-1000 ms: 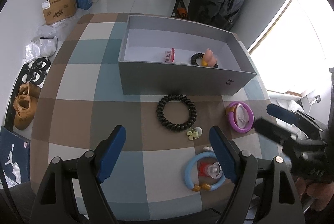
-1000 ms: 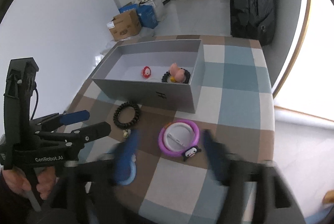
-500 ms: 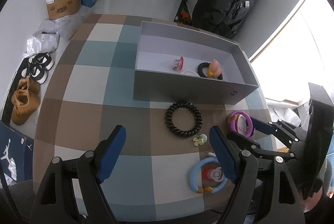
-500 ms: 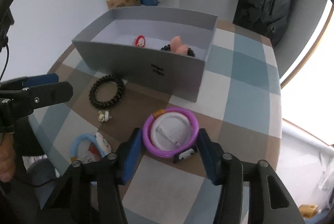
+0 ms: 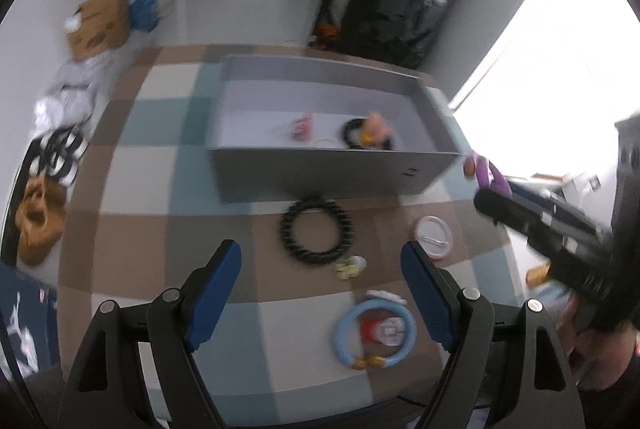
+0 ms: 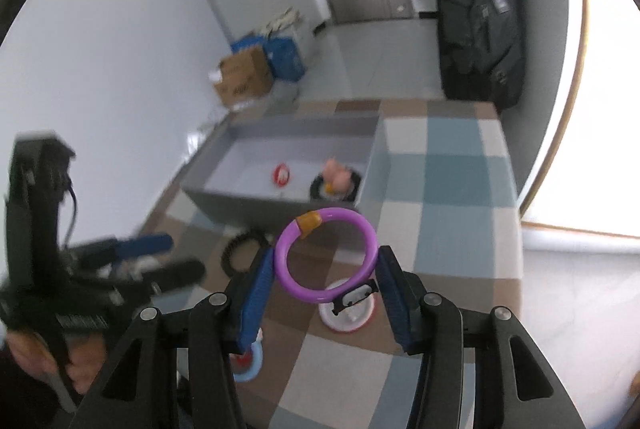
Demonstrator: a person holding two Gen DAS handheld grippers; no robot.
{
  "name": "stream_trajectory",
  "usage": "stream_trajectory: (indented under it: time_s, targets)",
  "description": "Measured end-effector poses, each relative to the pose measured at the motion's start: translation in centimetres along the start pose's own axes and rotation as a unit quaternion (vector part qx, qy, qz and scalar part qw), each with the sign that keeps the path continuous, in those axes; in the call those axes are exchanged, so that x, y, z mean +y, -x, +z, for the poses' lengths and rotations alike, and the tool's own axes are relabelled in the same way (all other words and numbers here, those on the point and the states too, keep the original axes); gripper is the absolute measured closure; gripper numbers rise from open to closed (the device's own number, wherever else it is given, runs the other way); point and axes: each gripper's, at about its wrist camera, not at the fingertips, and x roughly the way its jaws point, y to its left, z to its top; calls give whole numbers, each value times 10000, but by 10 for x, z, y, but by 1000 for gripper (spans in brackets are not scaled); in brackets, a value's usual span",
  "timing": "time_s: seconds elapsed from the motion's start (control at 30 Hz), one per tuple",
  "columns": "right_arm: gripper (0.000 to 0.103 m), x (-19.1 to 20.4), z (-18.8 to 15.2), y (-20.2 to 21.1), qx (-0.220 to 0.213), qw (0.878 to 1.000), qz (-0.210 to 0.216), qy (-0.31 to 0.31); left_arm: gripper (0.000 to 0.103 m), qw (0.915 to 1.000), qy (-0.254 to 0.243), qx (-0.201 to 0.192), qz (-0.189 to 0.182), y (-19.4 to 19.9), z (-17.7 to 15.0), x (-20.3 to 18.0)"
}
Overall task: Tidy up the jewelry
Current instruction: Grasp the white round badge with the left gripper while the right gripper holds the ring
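Jewelry is being gathered into the grey box (image 6: 280, 205), and the step in hand is judged to be the carrying of one piece across. A purple ring (image 6: 326, 255) is clamped between the pads of the right tongs (image 6: 326, 281), whose jaws have just been closing with the ring between them; it is held clear of the checked counter (image 6: 452, 189), short of the box's near wall. The ring is seen as a smooth, glossy hoop with an orange band at its far side and a small black-and-white charm at its near side. A white disc with a pink rim (image 6: 348, 313) lies on the counter beneath it. The left tongs (image 5: 322, 293) stand apart with nothing between them, above a black coiled ring (image 5: 316, 231), a small yellow flower piece (image 5: 350, 266) and a blue ring (image 5: 374, 333). Next, the hoop would have to be raised over the wall and released inside, where a red piece (image 6: 281, 174) and a black ring with a pink charm (image 6: 336, 179) already lie.
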Motion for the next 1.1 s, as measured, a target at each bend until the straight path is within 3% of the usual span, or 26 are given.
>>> stream_trajectory:
  time_s: [0.17,0.53,0.77,0.83,1.03,1.1]
  targets:
    - [54,-16,6,23,-330,9990,10,-316,24,9979,-625,-47,-191,-4,2,-31]
    - [54,-48,5,60,-677,9945,119,-795,24,9928,-1115,370,-219,-30,5,-73]
    - [54,-63,2,70,-723,9916,238,-1043,24,9872,-1478,588,100,-46,-1,-97]
    - [54,-65,2,73,-746,9908,261,-1098,24,9843,-1570,713,371,-56,-1,-104]
    - [54,-74,-2,79,-755,9885,333,-1266,25,9810,-1573,932,644,-70,-6,-108]
    - [54,-75,-2,80,-744,9884,328,-1282,26,9827,-1487,938,586,-69,-6,-107]
